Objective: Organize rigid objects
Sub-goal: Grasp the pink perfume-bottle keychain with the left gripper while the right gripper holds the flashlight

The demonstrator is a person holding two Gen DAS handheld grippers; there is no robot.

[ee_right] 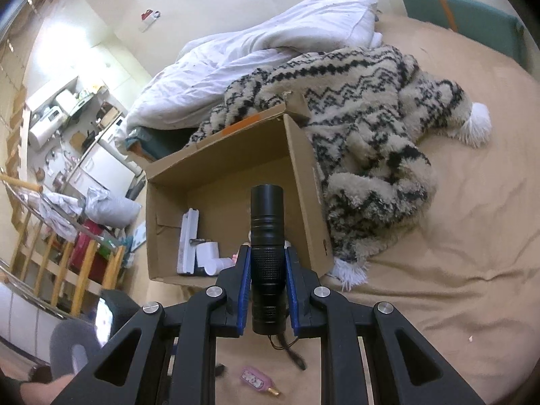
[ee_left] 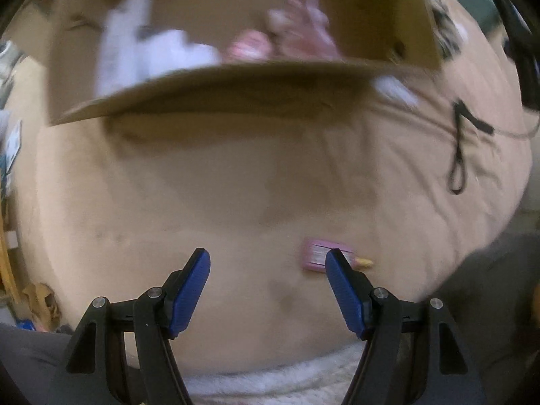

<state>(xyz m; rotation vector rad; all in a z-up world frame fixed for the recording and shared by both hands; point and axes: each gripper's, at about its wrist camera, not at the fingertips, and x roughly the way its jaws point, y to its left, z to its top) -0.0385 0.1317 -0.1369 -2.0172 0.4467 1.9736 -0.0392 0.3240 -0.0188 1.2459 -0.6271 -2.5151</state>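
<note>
My right gripper is shut on a black flashlight, which sticks forward out of the pads over the near edge of an open cardboard box. The flashlight's cord dangles below. White items lie in the box. A flat pink bottle with a yellow cap lies on the tan sheet under this gripper. In the left wrist view my left gripper points down at the sheet, open and with nothing in it. Its right finger covers part of the pink bottle. The box is blurred ahead.
A black-and-cream patterned blanket lies right of the box, with a white duvet behind it. A black strap loop shows at the right of the left wrist view. Wooden railing and room clutter stand beyond the bed's left edge.
</note>
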